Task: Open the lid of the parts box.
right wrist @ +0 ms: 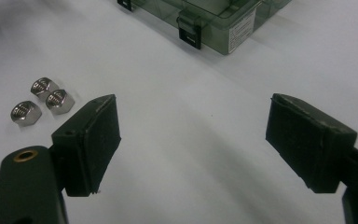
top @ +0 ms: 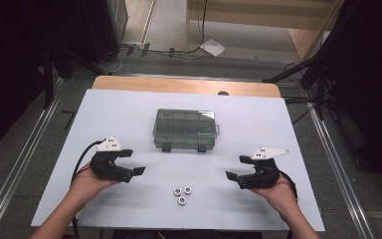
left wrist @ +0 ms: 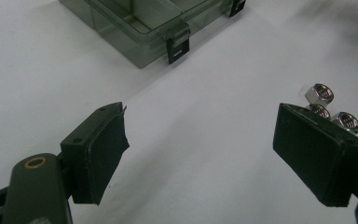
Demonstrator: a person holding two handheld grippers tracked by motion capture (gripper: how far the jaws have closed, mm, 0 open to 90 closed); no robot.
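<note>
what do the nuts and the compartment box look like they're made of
The nuts: likely steel, shiny silvery hex faces, threaded bores. The compartment box: looks like smoky see-through plastic, dividers visible through its closed lid, with black latches, probably plastic.

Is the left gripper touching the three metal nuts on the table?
Apart. In the high view, bare white table lies between the left gripper and the three nuts.

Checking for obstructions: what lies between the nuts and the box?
Nothing: bare white table separates the nuts from the box, as the high view shows.
</note>
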